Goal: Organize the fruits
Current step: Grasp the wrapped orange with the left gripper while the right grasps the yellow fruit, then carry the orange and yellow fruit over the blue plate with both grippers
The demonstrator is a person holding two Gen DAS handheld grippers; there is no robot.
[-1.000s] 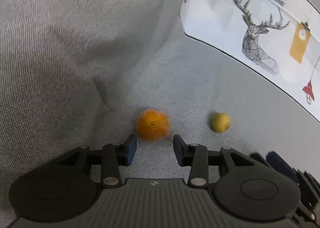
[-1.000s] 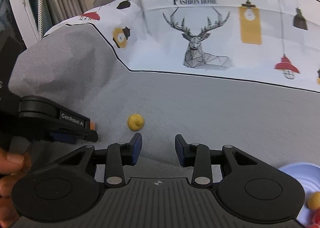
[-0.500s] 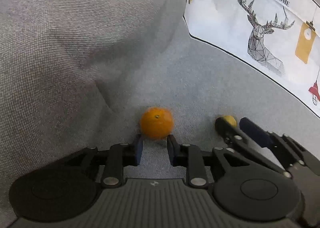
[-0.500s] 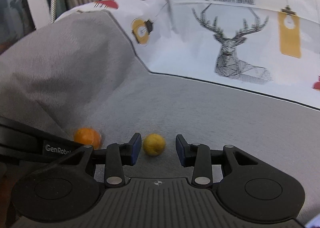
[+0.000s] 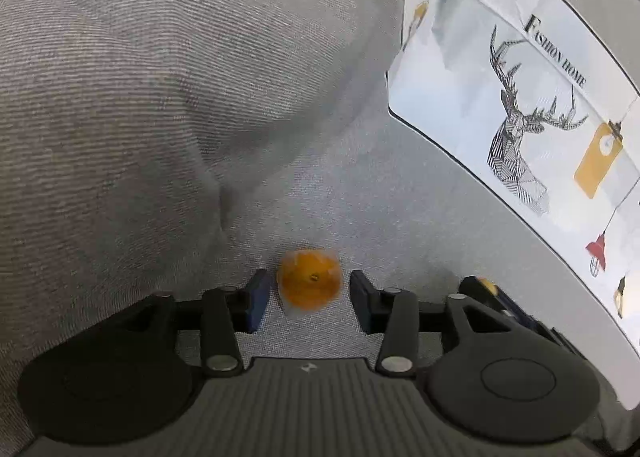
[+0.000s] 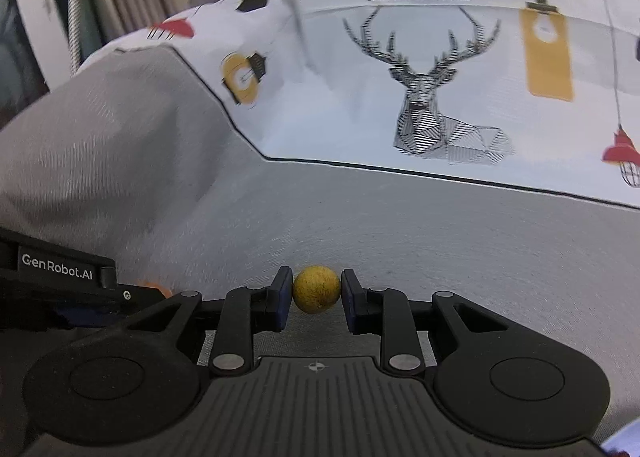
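Note:
An orange (image 5: 310,281) lies on the grey fabric seat, between the fingers of my left gripper (image 5: 309,291). Its jaws are opening and a narrow gap shows on each side of the fruit. A small yellow speckled fruit (image 6: 317,289) sits between the blue pads (image 6: 282,293) of my right gripper (image 6: 317,291). These jaws are closing and both pads touch the fruit. The right gripper's fingers (image 5: 480,289) show at the right of the left wrist view, with a bit of yellow between them. In the right wrist view the left gripper's body (image 6: 56,273) fills the left edge, with a sliver of orange (image 6: 158,287) beside it.
A bulging grey cushion (image 5: 160,97) rises just left of the orange. A white cloth printed with a deer (image 6: 420,97) covers the seat back behind both fruits. A sliver of pale blue plate (image 6: 624,443) shows at the bottom right.
The right gripper moved left to the yellow fruit and closed its pads on it. The left gripper came forward around the orange, narrowed, then widened again.

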